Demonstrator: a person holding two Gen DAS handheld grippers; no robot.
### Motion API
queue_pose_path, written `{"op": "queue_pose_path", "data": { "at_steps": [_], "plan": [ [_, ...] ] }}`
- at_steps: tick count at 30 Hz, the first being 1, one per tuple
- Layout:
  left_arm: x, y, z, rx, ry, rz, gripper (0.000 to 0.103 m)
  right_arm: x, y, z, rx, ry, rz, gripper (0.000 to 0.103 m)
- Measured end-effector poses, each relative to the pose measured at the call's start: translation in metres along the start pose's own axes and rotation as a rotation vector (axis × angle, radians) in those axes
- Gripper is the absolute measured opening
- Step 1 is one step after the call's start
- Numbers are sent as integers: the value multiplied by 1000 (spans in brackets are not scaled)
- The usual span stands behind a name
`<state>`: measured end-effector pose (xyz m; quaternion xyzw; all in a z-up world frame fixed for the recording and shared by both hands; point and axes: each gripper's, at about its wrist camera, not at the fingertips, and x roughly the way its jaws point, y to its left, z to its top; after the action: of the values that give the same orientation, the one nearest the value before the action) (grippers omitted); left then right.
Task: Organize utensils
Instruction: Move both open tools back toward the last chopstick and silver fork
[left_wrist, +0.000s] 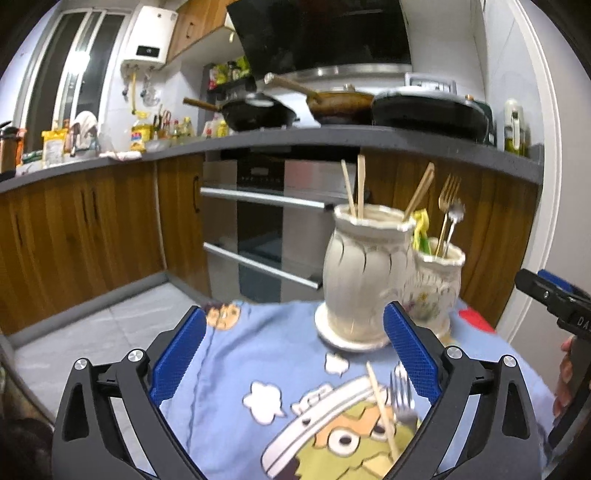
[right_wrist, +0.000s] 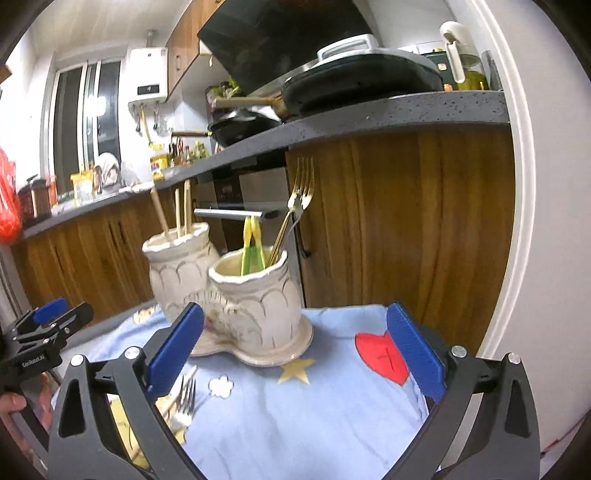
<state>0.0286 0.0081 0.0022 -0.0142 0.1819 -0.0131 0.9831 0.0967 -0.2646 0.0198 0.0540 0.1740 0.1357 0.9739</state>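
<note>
Looking at what's loose: fork (left_wrist: 402, 397) and chopstick (left_wrist: 382, 406) lie just inside the left gripper's (left_wrist: 295, 354) right finger, long axes running away from it; both jaws wide open, empty; right gripper (right_wrist: 295, 354) sits farther off, so left looks nearer.

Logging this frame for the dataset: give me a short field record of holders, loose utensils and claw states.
tall holder: cream ceramic vase, three wooden chopsticks upright inside
short holder: cream ceramic pot, gold forks and yellow-green tongs inside
loose on blue cartoon cloth: silver fork, wooden chopstick
left claw: open, empty
right claw: open, empty
</note>
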Motion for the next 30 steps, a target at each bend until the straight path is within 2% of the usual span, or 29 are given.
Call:
{"op": "queue_pose_path", "data": {
  "at_steps": [6, 11, 16, 18, 22, 24, 28, 30],
  "plan": [
    [3, -2, -12, 51, 83, 10, 96, 3, 3, -10, -27, 71, 24, 98],
    [11, -4, -18, 84, 177, -2, 96, 14, 3, -19, -33, 179, 39, 98],
    [20, -8, -29, 124, 278, -73, 96, 27, 11, -31, -77, 289, 68, 98],
    [25, -12, -33, 138, 324, -121, 96, 30, 14, -32, -89, 300, 74, 98],
    [32, -29, -44, 199, 406, -198, 90, 37, 11, -31, -52, 326, 93, 98],
    [33, -36, -49, 224, 433, -225, 78, 40, 9, -29, -25, 342, 102, 98],
    [31, -52, -56, 275, 454, -265, 69, 44, 11, -28, -23, 347, 116, 98],
    [32, -57, -59, 300, 465, -269, 55, 44, 14, -29, -33, 348, 121, 98]
  ]
}}
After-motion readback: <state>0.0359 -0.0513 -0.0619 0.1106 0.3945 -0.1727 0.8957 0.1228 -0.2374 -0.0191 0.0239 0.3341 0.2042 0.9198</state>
